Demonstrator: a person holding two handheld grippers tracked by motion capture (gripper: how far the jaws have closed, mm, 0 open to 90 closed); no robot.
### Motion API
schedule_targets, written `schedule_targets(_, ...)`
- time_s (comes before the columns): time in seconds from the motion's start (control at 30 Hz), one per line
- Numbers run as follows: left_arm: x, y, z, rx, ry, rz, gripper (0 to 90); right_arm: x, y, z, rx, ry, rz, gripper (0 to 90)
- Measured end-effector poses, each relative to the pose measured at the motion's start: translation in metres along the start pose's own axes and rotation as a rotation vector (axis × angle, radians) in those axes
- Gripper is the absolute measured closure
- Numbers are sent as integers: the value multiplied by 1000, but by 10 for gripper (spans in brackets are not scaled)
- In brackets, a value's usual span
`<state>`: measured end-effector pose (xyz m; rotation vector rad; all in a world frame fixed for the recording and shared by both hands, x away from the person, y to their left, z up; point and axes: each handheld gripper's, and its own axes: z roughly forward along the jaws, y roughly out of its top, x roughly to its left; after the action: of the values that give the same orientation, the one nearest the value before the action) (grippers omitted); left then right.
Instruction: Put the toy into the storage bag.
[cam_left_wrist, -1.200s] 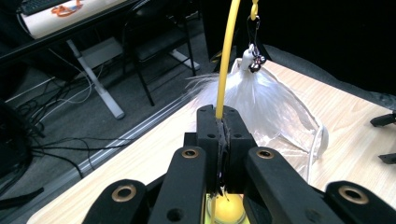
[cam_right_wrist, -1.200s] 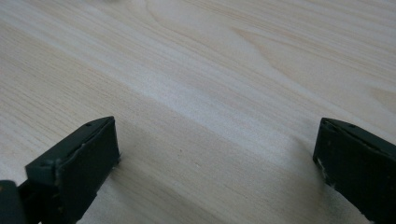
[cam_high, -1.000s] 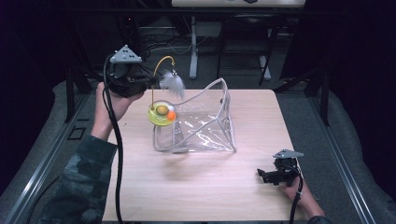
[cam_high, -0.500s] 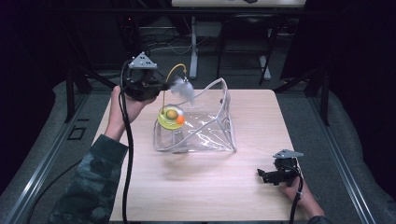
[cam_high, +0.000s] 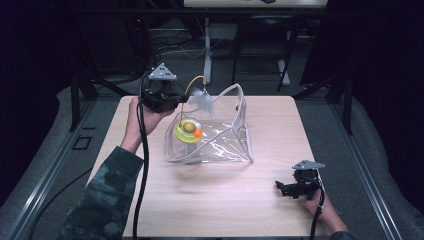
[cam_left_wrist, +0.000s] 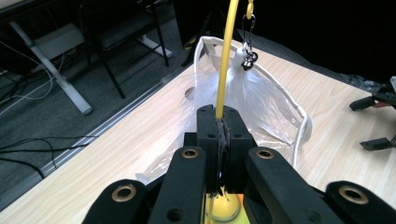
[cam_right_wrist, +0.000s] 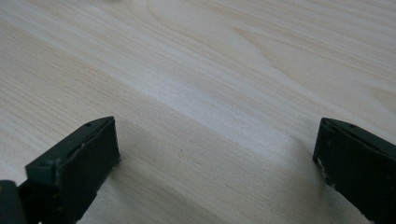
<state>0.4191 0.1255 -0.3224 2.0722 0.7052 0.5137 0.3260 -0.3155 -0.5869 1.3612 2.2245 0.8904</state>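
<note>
your left gripper (cam_left_wrist: 219, 140) has its jaws pinching the yellow wand (cam_left_wrist: 225, 60) so the feather toy (cam_high: 201, 100) hangs over the clear bag (cam_high: 220, 145) on the bench (cam_high: 210, 200), likely for dropping it in. your right gripper (cam_high: 286, 188) rests aside with jaws spread.

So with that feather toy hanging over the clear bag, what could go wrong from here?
The left gripper pinches only the thin yellow wand, so it might slip or swing. The white feather hangs by the rim of the floppy clear bag and might snag there or push the rim shut. The right gripper rests open on the table, away from the bag, so nothing steadies it.
</note>
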Motion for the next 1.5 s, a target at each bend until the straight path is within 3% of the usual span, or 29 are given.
schedule_targets(0.83,-10,-13,34,47,-65,-22,884,0,0,0,-1,2,-2,0)
schedule_targets(1.5,-13,-28,56,100,-77,-41,883,0,0,0,-7,9,3,0)
